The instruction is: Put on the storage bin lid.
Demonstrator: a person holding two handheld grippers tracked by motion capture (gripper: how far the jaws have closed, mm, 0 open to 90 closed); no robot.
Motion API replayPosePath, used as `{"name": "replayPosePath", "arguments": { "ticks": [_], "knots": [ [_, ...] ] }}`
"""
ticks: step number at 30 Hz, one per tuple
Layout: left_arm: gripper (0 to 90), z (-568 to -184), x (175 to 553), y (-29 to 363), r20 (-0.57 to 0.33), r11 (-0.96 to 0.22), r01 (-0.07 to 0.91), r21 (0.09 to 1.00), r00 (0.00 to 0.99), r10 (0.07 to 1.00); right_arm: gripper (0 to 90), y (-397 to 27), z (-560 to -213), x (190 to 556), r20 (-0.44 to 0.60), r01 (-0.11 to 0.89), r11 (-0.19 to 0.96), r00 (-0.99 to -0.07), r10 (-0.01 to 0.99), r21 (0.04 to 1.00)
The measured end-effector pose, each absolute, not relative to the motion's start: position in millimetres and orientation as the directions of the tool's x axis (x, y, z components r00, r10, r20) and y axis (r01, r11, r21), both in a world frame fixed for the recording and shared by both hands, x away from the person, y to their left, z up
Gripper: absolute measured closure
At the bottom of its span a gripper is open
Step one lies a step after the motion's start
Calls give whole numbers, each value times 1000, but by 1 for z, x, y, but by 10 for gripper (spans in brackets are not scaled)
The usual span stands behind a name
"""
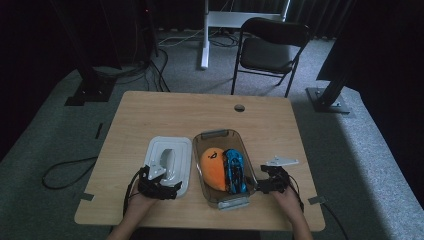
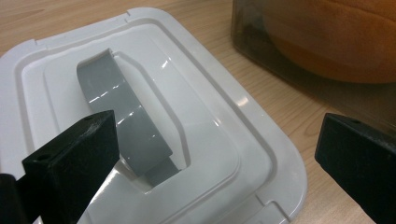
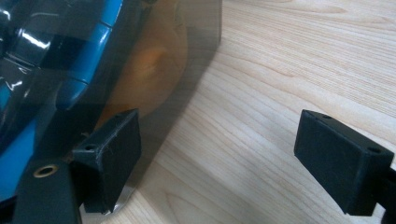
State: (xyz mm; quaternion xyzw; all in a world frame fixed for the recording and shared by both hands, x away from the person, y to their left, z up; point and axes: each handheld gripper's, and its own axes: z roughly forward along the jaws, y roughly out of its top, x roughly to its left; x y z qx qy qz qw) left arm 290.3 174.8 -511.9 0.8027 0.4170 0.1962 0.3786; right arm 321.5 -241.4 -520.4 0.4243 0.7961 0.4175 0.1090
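Lid [image 1: 170, 165] lies flat on the bench [image 1: 200, 110], just left of the clear box [image 1: 222, 170] with its toys. Left gripper [image 1: 162, 182] hangs over it, jaws released; best to close on the grey handle [image 2: 123, 119] squarely (it looks slick). Right gripper [image 1: 265, 185] is likewise released beside the box, ready to steady it.

The table [image 1: 165, 107] is pale wood-grain laminate, smooth and matt. The lid [image 2: 261, 140], lower left of the high view, is glossy white plastic with a shiny grey plastic handle [image 2: 123, 121]. The bin [image 1: 216, 136] at centre is smoky clear plastic. Inside, the orange toy [image 1: 212, 167] looks soft and plush, the blue toy [image 1: 235, 170] hard and glossy. Gripper pads [image 3: 114, 154] look matt black, faintly rough.
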Motion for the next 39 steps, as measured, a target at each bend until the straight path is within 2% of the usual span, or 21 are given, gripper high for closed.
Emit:
{"name": "replayPosePath", "arguments": {
  "ticks": [19,39],
  "knots": [
    [2,-511,301,194,-6,-324,583,745,492,871,143,-239,-522,321,177,585,301,-622,763,753],
    [18,-518,335,189,65,-364,633,683,443,894,143,-233,-521,320,169,579,317,-632,756,751]
  ]
}}
